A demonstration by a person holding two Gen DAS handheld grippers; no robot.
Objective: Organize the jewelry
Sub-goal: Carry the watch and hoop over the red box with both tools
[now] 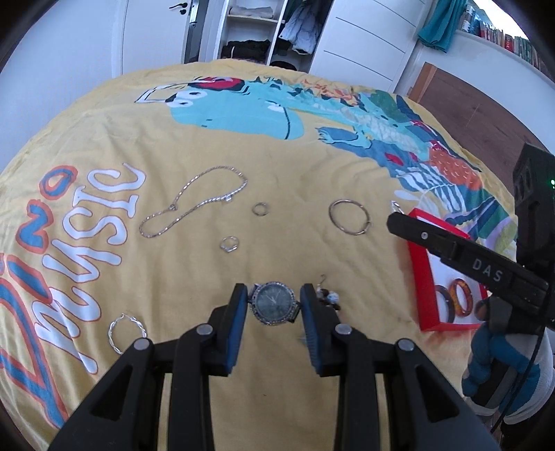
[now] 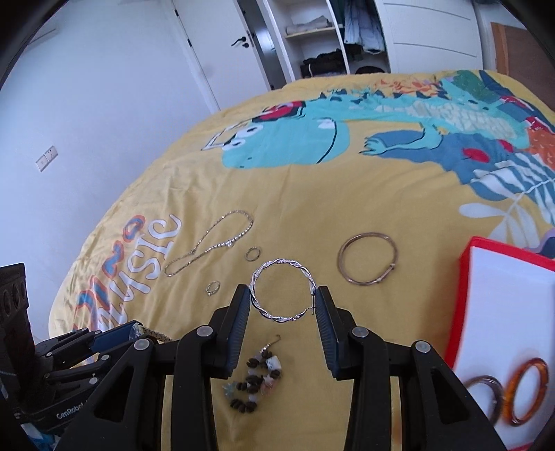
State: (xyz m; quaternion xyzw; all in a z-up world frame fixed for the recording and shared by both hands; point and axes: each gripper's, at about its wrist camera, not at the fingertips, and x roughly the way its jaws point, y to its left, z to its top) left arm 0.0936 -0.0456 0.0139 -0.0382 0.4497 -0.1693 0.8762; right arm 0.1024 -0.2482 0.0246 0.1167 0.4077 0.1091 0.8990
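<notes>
With the left gripper [image 1: 274, 305] clamped on the watch [image 1: 274, 302] and the right gripper [image 2: 283, 299] pinching the twisted hoop [image 2: 282, 290], carry both level rightward and release low inside the red tray [image 2: 464, 277]

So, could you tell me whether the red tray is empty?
Not empty: the red tray holds a dark bangle and an amber bangle in its near corner.

- A yellow bedspread [image 1: 295, 166] with a blue dinosaur print [image 1: 239, 111] covers the bed.
- An open wardrobe [image 2: 322, 38] stands behind, folded clothes on its shelves.
- A white door [image 2: 215, 45] with a dark handle is shut.
- A teal cloth [image 1: 440, 24] hangs beside books [image 1: 499, 34].
- A wall socket [image 2: 47, 158].
</notes>
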